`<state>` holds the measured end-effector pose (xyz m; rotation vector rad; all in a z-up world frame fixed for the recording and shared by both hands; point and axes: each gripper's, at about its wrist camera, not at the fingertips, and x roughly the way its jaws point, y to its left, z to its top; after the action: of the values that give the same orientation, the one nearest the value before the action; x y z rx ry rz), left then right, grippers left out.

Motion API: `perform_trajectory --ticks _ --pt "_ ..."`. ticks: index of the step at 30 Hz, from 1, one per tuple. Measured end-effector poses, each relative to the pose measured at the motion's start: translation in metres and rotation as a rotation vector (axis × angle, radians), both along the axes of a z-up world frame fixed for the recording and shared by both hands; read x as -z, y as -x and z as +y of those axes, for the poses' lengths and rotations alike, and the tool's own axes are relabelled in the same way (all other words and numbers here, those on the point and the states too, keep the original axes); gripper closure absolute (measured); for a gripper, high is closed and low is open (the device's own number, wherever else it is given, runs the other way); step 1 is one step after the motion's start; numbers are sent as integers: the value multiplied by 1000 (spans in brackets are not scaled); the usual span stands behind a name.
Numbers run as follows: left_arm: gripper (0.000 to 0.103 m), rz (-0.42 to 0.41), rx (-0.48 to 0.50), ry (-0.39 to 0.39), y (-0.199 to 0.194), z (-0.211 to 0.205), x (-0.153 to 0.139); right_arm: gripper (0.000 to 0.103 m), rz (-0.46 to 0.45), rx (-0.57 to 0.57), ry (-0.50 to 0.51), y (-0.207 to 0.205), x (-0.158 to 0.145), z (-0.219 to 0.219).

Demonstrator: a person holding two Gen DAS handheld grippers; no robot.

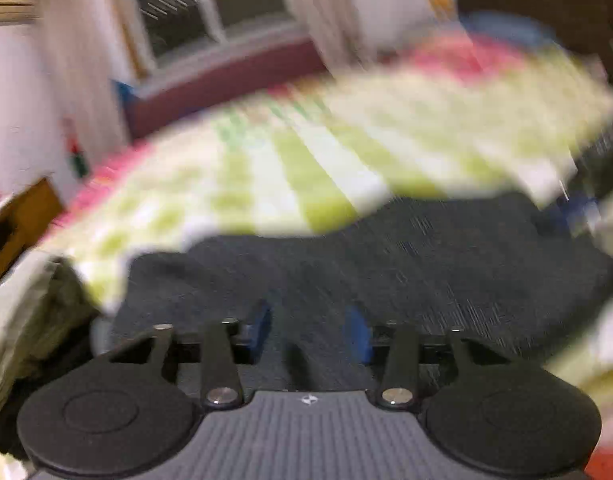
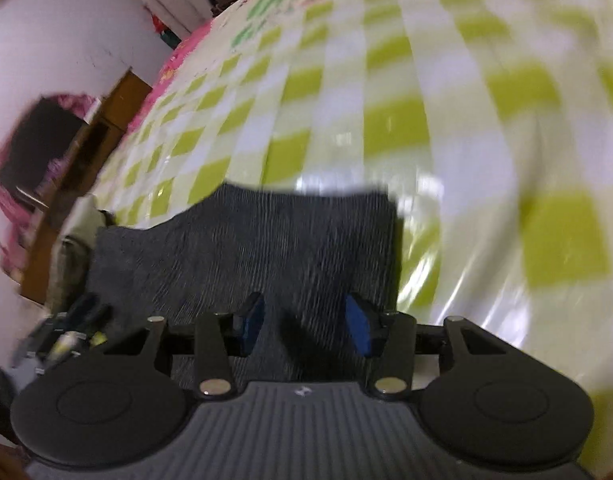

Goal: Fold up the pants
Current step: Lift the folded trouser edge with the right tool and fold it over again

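Dark grey-blue pants (image 1: 386, 264) lie on a bed with a green and white checked cover (image 1: 306, 168). In the left wrist view my left gripper (image 1: 308, 330) is open, its blue pads apart, right over the pants cloth. In the right wrist view the pants (image 2: 286, 248) fill the lower middle, with their right edge straight against the checked cover (image 2: 446, 120). My right gripper (image 2: 306, 326) is open over the cloth near that edge. Both views are blurred by motion. Whether the pads touch the cloth cannot be told.
A window (image 1: 210, 12) and a maroon headboard (image 1: 226, 84) stand behind the bed. A wooden cabinet (image 2: 106, 120) stands at the left by a white wall. A pale bundle of cloth (image 1: 30, 312) lies at the bed's left edge.
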<state>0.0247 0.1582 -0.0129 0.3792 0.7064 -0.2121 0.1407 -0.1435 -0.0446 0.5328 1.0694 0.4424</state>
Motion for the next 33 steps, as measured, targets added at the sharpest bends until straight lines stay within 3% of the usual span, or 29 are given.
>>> perform_trajectory --ticks 1,3,6,9,13,17,22,26,29,33 --pt "43 60 26 -51 -1 -6 10 52 -11 -8 -13 1 5 -1" --pt "43 50 59 -120 6 -14 10 50 -4 -9 -76 0 14 -10" --pt "42 90 64 -154 4 -18 -2 50 14 52 -155 5 13 -34" --pt "42 75 43 -144 0 -23 -9 48 4 77 -165 14 16 -48" --pt "42 31 64 -73 -3 -41 -20 46 26 54 -253 5 34 -42" --pt "42 20 166 -13 4 -68 -29 46 31 9 -318 -5 34 -47" --pt "40 37 351 36 16 -113 -24 46 -25 76 -310 -12 31 -67" --pt "40 97 400 13 11 -134 -7 48 -86 132 -334 -31 43 -59" --pt "40 101 398 22 9 -134 -8 46 -99 81 -303 -36 45 -48" --pt "40 107 389 38 1 -130 -10 46 -75 -5 -460 -29 33 -56"
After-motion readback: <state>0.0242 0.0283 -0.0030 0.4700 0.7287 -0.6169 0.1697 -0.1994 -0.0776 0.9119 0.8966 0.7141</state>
